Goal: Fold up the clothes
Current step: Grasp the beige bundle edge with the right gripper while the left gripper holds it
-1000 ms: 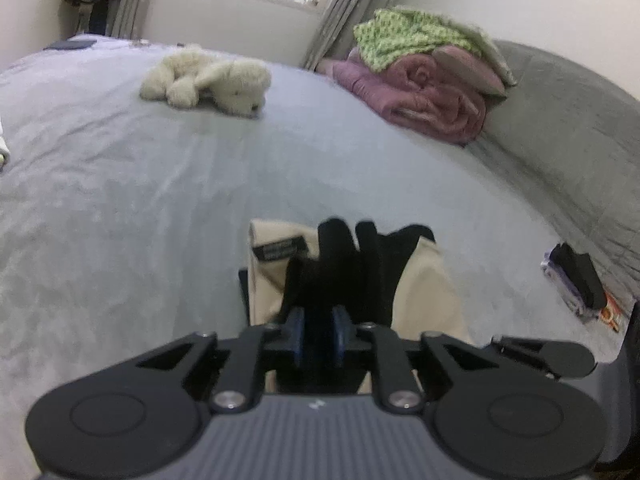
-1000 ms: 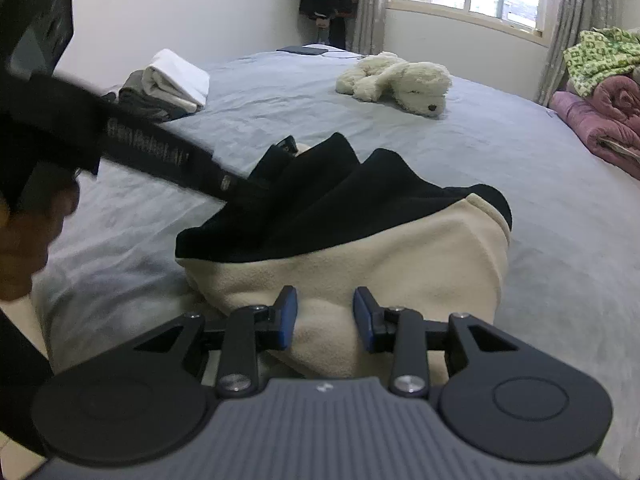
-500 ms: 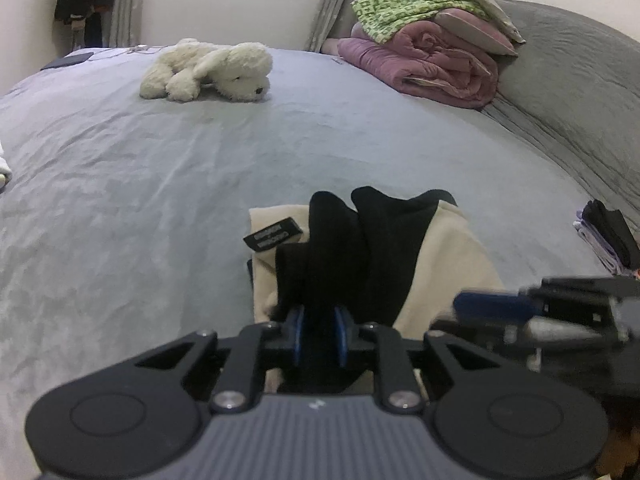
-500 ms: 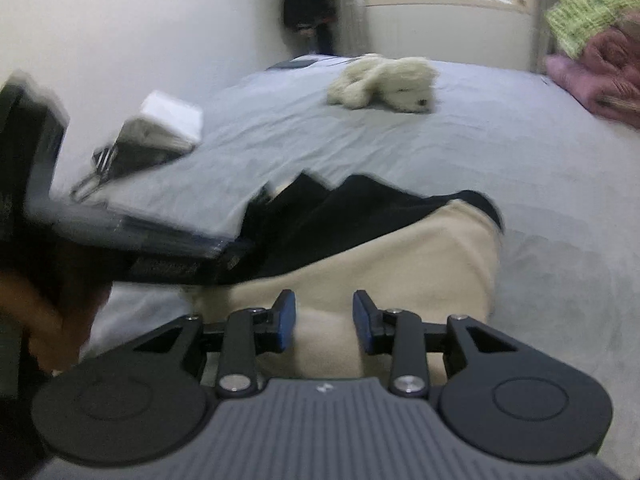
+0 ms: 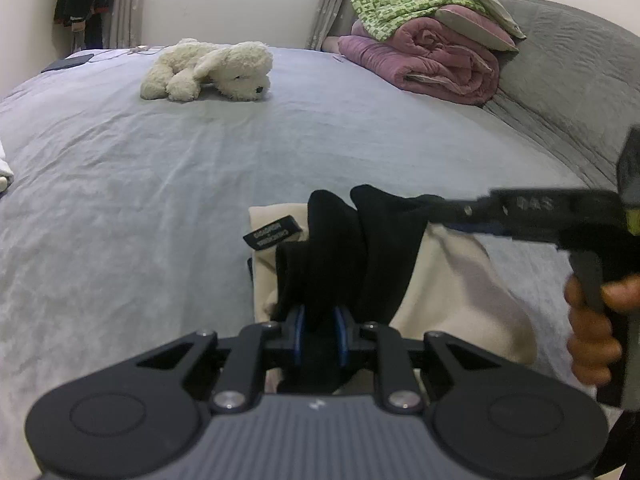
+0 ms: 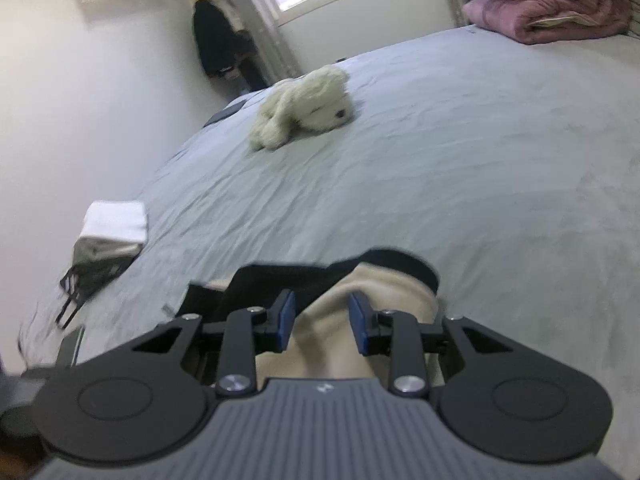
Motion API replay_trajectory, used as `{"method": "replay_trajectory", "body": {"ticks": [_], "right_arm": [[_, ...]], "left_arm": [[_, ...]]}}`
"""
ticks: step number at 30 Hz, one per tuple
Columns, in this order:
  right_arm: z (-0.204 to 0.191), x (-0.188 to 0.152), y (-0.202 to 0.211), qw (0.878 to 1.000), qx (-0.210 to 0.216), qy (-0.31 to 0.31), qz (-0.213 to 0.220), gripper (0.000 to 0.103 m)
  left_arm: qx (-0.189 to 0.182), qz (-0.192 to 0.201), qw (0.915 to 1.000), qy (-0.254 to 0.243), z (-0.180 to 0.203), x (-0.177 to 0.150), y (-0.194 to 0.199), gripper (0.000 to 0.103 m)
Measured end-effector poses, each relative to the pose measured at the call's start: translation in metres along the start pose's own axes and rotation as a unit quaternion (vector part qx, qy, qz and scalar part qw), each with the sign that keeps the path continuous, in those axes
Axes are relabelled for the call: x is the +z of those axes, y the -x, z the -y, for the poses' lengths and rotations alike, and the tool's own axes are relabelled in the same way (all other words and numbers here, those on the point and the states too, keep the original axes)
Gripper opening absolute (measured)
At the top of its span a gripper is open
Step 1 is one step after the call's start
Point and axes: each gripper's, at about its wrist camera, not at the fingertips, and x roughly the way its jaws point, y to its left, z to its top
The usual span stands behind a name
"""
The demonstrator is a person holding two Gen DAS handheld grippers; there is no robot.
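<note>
My left tool [image 5: 320, 330] clamps the half-folded garment [image 5: 452, 280] on the bed [image 5: 160, 184]; right tool [image 6: 322, 322] closing, gripping nothing yet; folding unfinished.

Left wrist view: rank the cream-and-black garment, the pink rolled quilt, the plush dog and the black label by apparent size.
1. Cream-and-black garment, though it is nearest the camera.
2. Pink rolled quilt and plush dog: too alike, and both far off, to rank.
3. Black label, clearly smallest.

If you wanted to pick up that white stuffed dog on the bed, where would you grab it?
Probably by a leg. The stuffed dog lies flat on the bed, head toward the pink quilt, its slim legs stretched the other way. Coming from that leg end gives narrow fingers something thin to close on.
</note>
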Motion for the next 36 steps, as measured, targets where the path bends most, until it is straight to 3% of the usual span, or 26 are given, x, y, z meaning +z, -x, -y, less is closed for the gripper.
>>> {"method": "replay_trajectory", "body": {"ticks": [2, 6, 10, 16, 21, 26, 32, 36], "right_arm": [[0.005, 0.001, -0.009, 1.000, -0.023, 0.002, -0.003, 0.032], [0.000, -0.008, -0.025, 0.998, -0.026, 0.040, -0.028, 0.033], [-0.002, -0.002, -0.021, 0.998, -0.032, 0.037, -0.036, 0.032], [-0.007, -0.016, 0.018, 0.999, -0.029, 0.033, 0.006, 0.038], [-0.013, -0.032, 0.029, 0.999, -0.026, 0.024, 0.003, 0.042], [-0.022, -0.041, 0.019, 0.996, -0.050, 0.071, -0.015, 0.044], [0.004, -0.040, 0.039, 0.999, -0.012, -0.021, -0.029, 0.050], [0.030, -0.053, 0.056, 0.992, 0.029, -0.118, -0.040, 0.054]], "left_arm": [[0.000, 0.000, 1.0000, -0.001, 0.000, 0.000, 0.000, 0.018], [0.001, -0.002, 1.0000, 0.000, 0.000, 0.001, -0.001, 0.018], [-0.011, 0.003, 0.9998, 0.019, -0.007, 0.004, 0.003, 0.018], [-0.001, 0.047, 0.9973, 0.057, -0.017, 0.011, 0.016, 0.022], [0.013, 0.023, 0.9971, 0.072, -0.020, 0.009, 0.003, 0.024], [0.024, 0.007, 0.9963, 0.082, -0.022, 0.004, -0.004, 0.029], [0.019, -0.002, 0.9947, 0.102, -0.031, 0.003, -0.005, 0.035], [0.020, -0.003, 0.9947, 0.101, -0.030, 0.002, -0.004, 0.035]]}}
